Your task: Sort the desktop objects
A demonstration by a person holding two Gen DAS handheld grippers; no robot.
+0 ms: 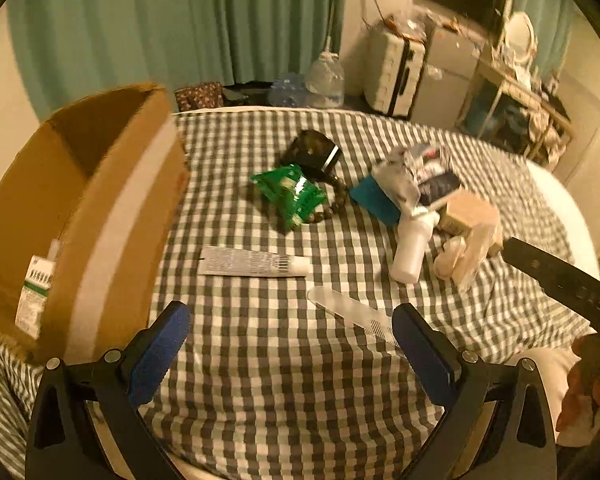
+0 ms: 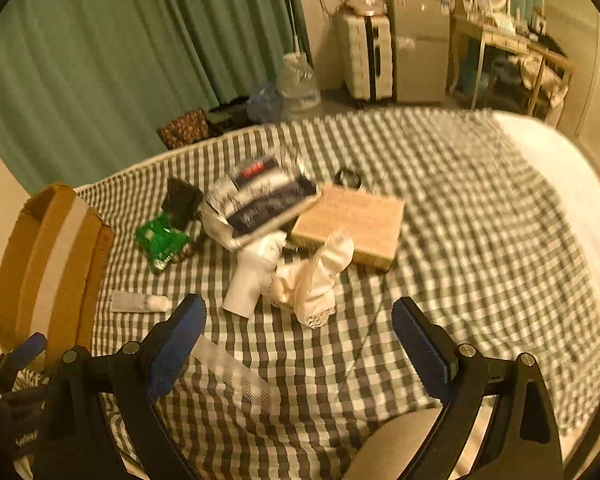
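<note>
While both sets of jaws stand wide with nothing between them, the left gripper (image 1: 292,354) hovers over the checked bedcover (image 1: 260,380). At its ten o'clock stands the cardboard box (image 1: 100,208), a small carton (image 1: 34,300) inside. A white tube (image 1: 256,263) lies at twelve, a clear comb (image 1: 352,312) at one. The right gripper (image 2: 300,344) faces a white bottle (image 2: 248,280) at eleven, touching crumpled white cloth (image 2: 316,280).

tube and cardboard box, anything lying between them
Nothing: in the left wrist view only bare checked sheet separates the tube from the cardboard box. The right wrist view shows the same gap.
</note>
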